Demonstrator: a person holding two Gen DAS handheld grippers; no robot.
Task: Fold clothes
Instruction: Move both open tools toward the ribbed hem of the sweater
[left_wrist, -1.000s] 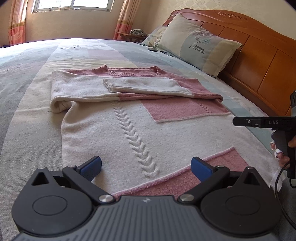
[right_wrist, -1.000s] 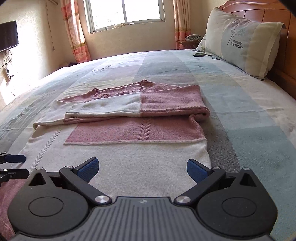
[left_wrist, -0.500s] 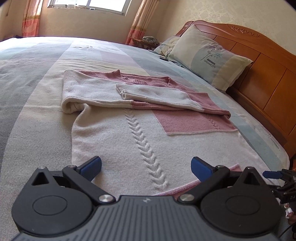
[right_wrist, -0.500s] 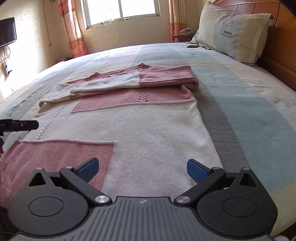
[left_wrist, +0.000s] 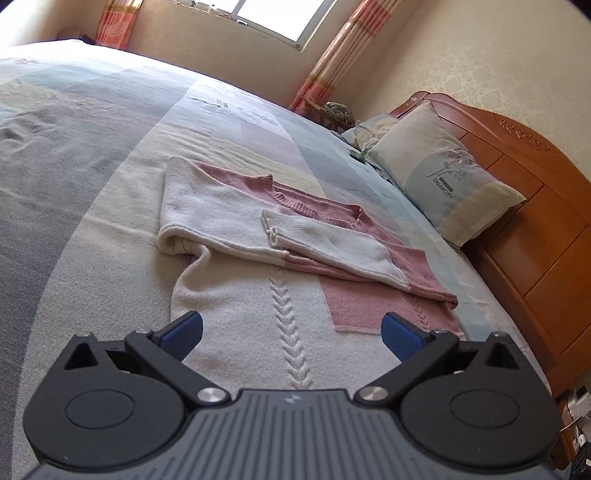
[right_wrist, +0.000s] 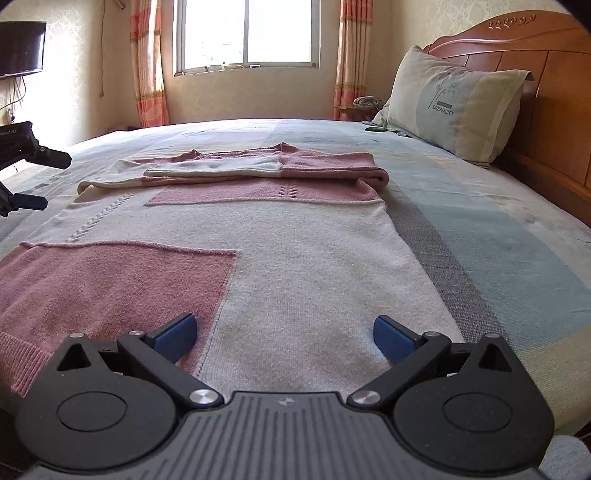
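Sweater (right_wrist: 295, 258) lies half-folded on bed (right_wrist: 498, 240); both grippers gape, empty.

Bright daylight from window (right_wrist: 245, 33) at far wall, panes blown out to white in both views. Strong glare patch on left wall near TV (right_wrist: 20, 46) in right wrist view. Soft, even light across bed (right_wrist: 498, 236), only faint shadows under sweater (left_wrist: 258, 236) folds. Heavy fisheye bending at edges, dark vignette in corners; left wrist view tilted. Sharp mid-frame, slight softness on distant curtains (left_wrist: 325, 74). No motion blur.
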